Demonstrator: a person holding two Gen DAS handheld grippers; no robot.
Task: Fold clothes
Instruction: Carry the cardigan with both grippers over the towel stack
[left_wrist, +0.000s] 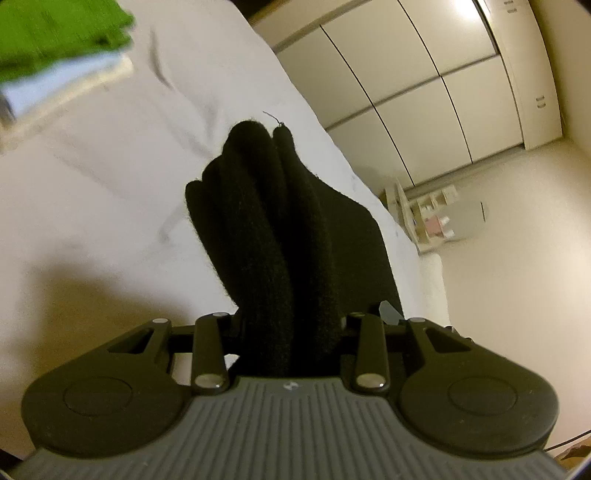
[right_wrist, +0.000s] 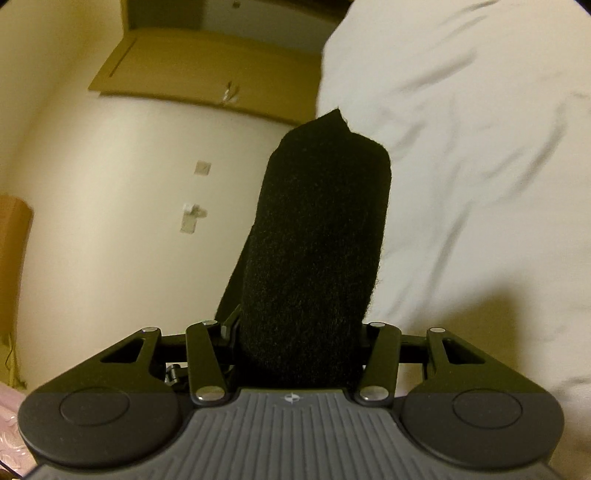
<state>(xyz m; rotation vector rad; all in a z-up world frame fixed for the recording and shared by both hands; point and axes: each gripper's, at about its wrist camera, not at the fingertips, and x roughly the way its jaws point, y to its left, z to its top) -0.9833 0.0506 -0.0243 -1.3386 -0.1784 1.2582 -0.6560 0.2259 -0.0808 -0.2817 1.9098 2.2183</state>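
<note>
Down at the left gripper (left_wrist: 291, 332) the fingers are clamping a thick bunch of black knit garment (left_wrist: 280, 236), the fabric bulging up between them in several soft ridges and hiding the fingertips completely. Over on the right gripper (right_wrist: 301, 343) it is the same picture: the fingers are closing on another wad of the black knit garment (right_wrist: 317, 240), which is standing up in a rounded, fuzzy hump. Both grippers are holding the cloth above the white bed (left_wrist: 110, 206), and whether any of it is touching the sheet cannot be told. Judging by the look of it, this is a light, limp, fleecy piece with no stiffness at all; it will sag and bunch wherever it is unsupported, though the nap should be resisting slip. Better holds would likely be at corners or a seam edge, a thin layer rather than a fistful. Further out, a folded stack with a green garment (left_wrist: 55, 33) on top is sitting on the bed, well apart.
</note>
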